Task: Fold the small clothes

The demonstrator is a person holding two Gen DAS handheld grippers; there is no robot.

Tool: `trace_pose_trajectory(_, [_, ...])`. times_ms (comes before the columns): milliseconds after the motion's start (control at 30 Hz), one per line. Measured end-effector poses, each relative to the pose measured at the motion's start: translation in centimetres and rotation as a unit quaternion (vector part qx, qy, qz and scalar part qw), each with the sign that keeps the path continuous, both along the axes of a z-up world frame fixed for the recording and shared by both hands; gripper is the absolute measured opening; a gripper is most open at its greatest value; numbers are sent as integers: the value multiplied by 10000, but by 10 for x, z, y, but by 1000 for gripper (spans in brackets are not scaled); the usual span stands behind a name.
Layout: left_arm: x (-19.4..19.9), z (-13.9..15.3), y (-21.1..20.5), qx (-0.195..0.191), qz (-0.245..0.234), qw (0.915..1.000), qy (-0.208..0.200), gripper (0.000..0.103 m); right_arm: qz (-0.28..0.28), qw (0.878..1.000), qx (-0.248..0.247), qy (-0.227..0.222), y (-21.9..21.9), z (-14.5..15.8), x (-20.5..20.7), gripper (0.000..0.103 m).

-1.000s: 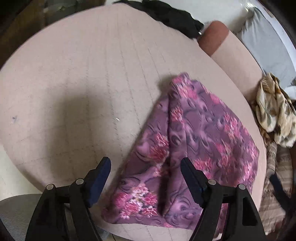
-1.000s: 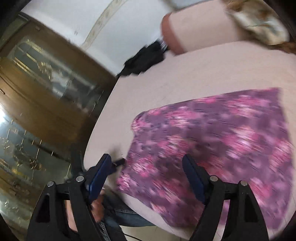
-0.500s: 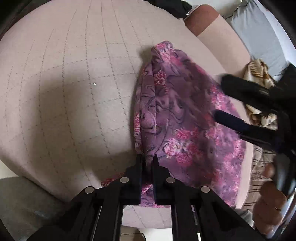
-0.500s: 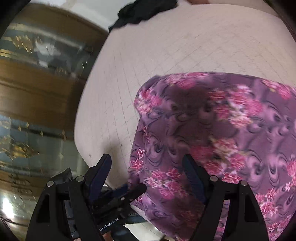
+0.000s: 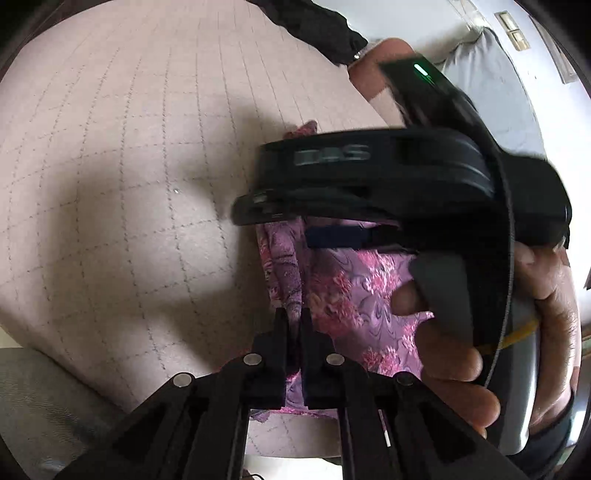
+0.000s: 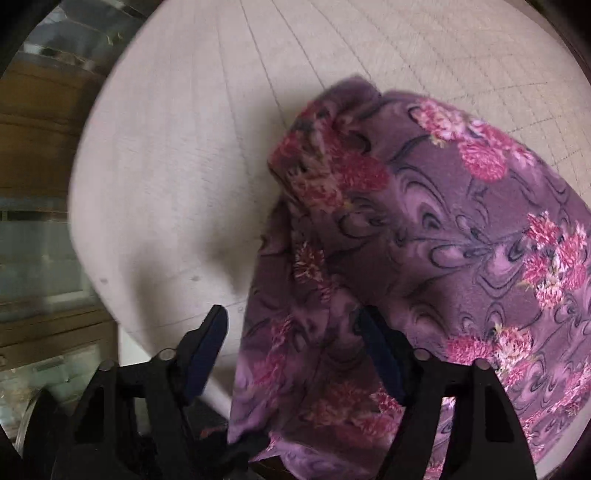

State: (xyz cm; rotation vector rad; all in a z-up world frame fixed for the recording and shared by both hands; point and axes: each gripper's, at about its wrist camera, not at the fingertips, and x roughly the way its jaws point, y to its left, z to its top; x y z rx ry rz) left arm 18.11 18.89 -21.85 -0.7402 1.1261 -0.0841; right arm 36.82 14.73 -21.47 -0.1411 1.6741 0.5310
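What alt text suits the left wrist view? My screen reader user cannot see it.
The left gripper is shut on the near edge of a purple flowered cloth lying on a pale quilted cushion. The right gripper, held in a hand, reaches across above the cloth.

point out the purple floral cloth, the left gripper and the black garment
purple floral cloth (image 6: 461, 240), right wrist view, mid fabric
left gripper (image 5: 293, 325), left wrist view, between its shut fingertips
black garment (image 5: 317, 27), left wrist view, its middle
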Motion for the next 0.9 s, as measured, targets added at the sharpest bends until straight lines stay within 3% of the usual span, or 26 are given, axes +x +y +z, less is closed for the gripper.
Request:
trace_pose_trajectory(67, [-1,1,3,-27,6,10000,-8,3,262,9990,-311,-159,10,-1,-5,70])
trace_pose_trajectory(167, [0,2,-2,30,-14,10000,-37,3,604,9921,-940,-567,16,0,-10,27])
trace_pose_trajectory(200, [0,4,-6,119,-33,9999,-76,3,656,9916,-929,-614,13,4,-11,19])
trace_pose_trajectory(267, [-3,13,-16,399,-117,9988,-249,3,540,9942,-710,-604,1,12,-11,13])
trace_pose_trajectory(433, [-22,54,-47,804,-377,9907,-1028,3,73,9968,202,-769,-41,54,-16,11])
trace_pose_trajectory(567, [-52,95,-79,1216,-647,9784,-1540,3,-140,9875,1041,-1171,-86,103,-36,11])
trace_pose_trajectory(767, [-63,148,-157,1492,-1494,9568,-1996,3,-819,9569,2248,-1647,-214,157,-65,11])
trace_pose_trajectory(900, [-47,159,-230,1651,-2152,9391,-2109,3,-1424,9374,2691,-1692,-304,160,-70,11])
